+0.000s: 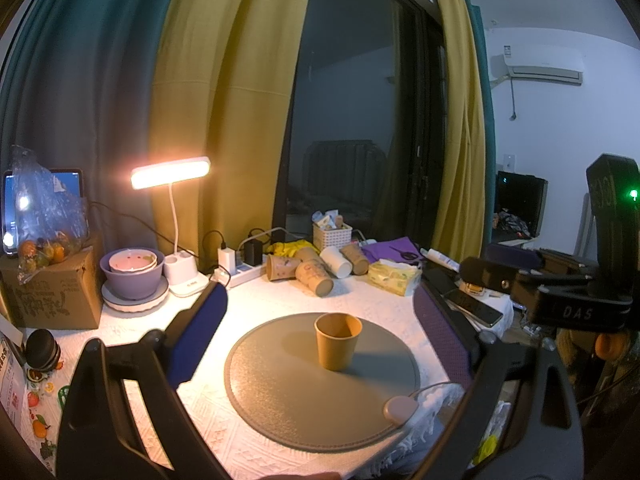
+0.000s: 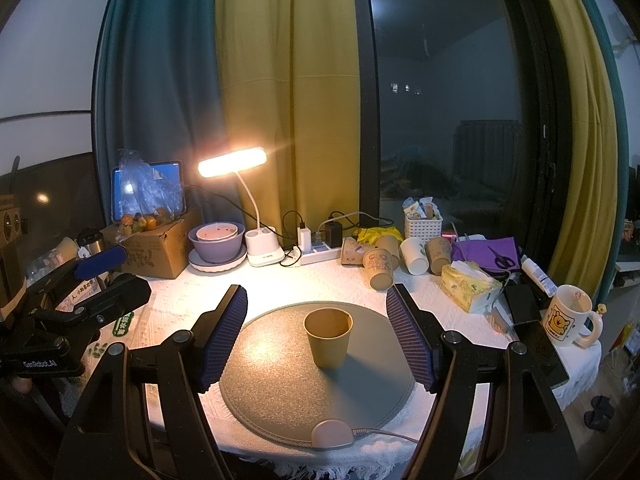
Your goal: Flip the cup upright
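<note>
A plain brown paper cup (image 1: 338, 340) stands upright, mouth up, on the round grey mat (image 1: 280, 392); it also shows in the right wrist view (image 2: 328, 336) on the mat (image 2: 272, 392). My left gripper (image 1: 320, 320) is open and empty, its blue pads wide apart on either side of the cup, a little short of it. My right gripper (image 2: 318, 312) is open and empty, its pads flanking the cup without touching it. The right gripper's body shows at the right of the left wrist view (image 1: 560, 304), and the left gripper's body at the left of the right wrist view (image 2: 80, 280).
Several paper cups (image 2: 380, 260) lie on their sides at the back of the table. A lit desk lamp (image 2: 236, 164), purple bowls (image 2: 218, 244), a power strip (image 2: 316, 254), a tissue pack (image 2: 468, 284), a mug (image 2: 568, 316) and a cardboard box (image 2: 160, 248) surround the mat.
</note>
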The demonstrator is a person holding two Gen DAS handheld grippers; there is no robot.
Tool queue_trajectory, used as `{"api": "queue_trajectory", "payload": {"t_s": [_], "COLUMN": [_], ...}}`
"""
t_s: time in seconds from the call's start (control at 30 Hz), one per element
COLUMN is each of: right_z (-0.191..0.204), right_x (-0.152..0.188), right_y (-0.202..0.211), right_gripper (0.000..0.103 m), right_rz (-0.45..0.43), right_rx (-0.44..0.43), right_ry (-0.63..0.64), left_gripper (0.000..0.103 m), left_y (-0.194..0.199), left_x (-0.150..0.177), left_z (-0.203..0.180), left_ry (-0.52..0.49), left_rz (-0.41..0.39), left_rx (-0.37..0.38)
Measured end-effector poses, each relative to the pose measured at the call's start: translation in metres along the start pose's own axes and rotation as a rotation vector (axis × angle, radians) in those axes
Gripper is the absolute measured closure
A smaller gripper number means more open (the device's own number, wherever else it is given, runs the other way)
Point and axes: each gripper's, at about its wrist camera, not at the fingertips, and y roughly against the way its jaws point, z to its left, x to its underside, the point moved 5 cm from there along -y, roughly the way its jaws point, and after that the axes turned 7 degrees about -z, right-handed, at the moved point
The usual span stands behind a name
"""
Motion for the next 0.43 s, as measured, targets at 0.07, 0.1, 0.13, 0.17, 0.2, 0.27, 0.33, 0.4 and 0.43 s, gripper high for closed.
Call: {"api": "queue_trajectory", "payload": {"t_s": [0.07, 0.1, 0.13, 0.17, 0.2, 0.27, 0.33, 0.4, 0.43], "right_z": [0.000, 0.000, 0.000, 0.000, 0.000, 0.000, 0.000, 0.000, 0.000], "right_x": [0.000, 0.000, 0.000, 0.001, 0.000, 0.001, 0.000, 0.000, 0.000], "right_y": [0.000, 0.000, 0.000, 0.000, 0.000, 0.000, 0.000, 0.000, -0.001], "right_gripper": [0.028, 0.028, 0.028, 0.028, 0.028, 0.028, 0.028, 0.028, 0.028], "right_rz": [0.000, 0.000, 0.000, 0.000, 0.000, 0.000, 0.000, 0.001, 0.002], "right_rx": [0.000, 0.000, 0.000, 0.001, 0.000, 0.000, 0.000, 0.000, 0.000], "right_ry": [0.000, 0.000, 0.000, 0.000, 0.000, 0.000, 0.000, 0.000, 0.000], "left_gripper": [0.008, 0.008, 0.008, 0.008, 0.008, 0.008, 0.008, 0.008, 0.008], "left_y": [0.000, 0.000, 0.000, 0.000, 0.000, 0.000, 0.002, 0.004, 0.004], "left_x": [0.000, 0.000, 0.000, 0.001, 0.001, 0.001, 0.002, 0.001, 0.001], "left_z": [0.000, 0.000, 0.000, -0.002, -0.003, -0.003, -0.006, -0.010, -0.012], "left_ry": [0.000, 0.000, 0.000, 0.000, -0.001, 0.000, -0.003, -0.012, -0.014], "left_rz": [-0.001, 0.000, 0.000, 0.000, 0.000, 0.000, -0.006, -0.018, -0.022], "left_rx": [0.000, 0.000, 0.000, 0.001, 0.001, 0.002, 0.008, 0.012, 0.018]}}
